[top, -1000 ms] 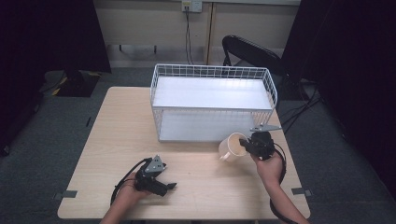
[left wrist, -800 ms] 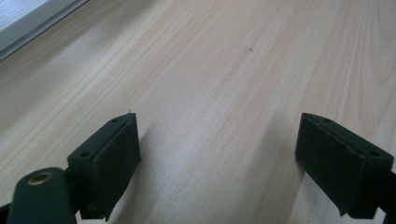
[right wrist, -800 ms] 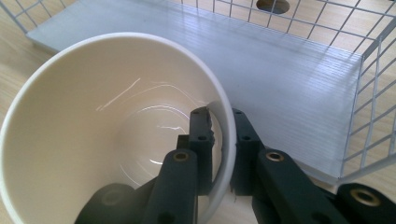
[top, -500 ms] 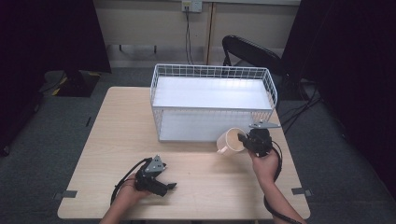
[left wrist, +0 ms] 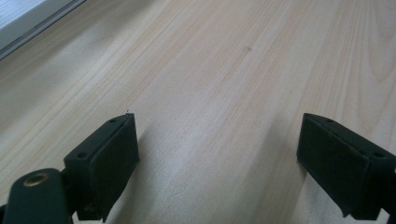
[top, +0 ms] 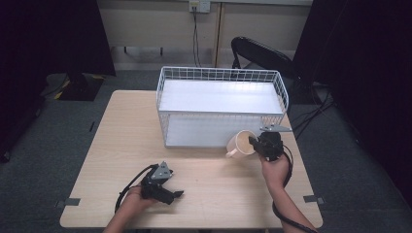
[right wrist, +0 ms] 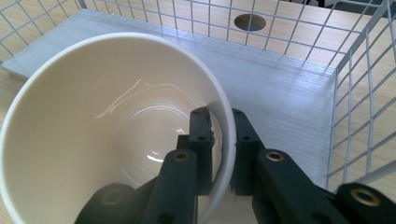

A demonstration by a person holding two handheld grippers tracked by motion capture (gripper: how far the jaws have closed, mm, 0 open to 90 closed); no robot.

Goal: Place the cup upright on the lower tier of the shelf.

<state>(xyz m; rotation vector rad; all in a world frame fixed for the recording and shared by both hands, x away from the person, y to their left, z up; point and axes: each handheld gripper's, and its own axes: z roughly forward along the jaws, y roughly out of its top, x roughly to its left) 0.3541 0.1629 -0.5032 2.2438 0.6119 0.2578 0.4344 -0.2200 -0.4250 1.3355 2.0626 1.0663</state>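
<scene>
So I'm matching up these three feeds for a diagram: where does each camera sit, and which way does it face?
High view: above the person's side, facing forward and down on the table; forearms, left gripper, right gripper.
Left gripper view: on the left gripper, facing the bare tabletop; open jaws.
Right gripper view: on the right gripper, facing the wire basket; jaws shut on the cup wall.
Shared: high and right gripper views both show the cup and basket.

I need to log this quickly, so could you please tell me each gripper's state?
Left gripper: jaws open, holding nothing, over the table.
Right gripper: jaws closed on the cup wall.
</scene>
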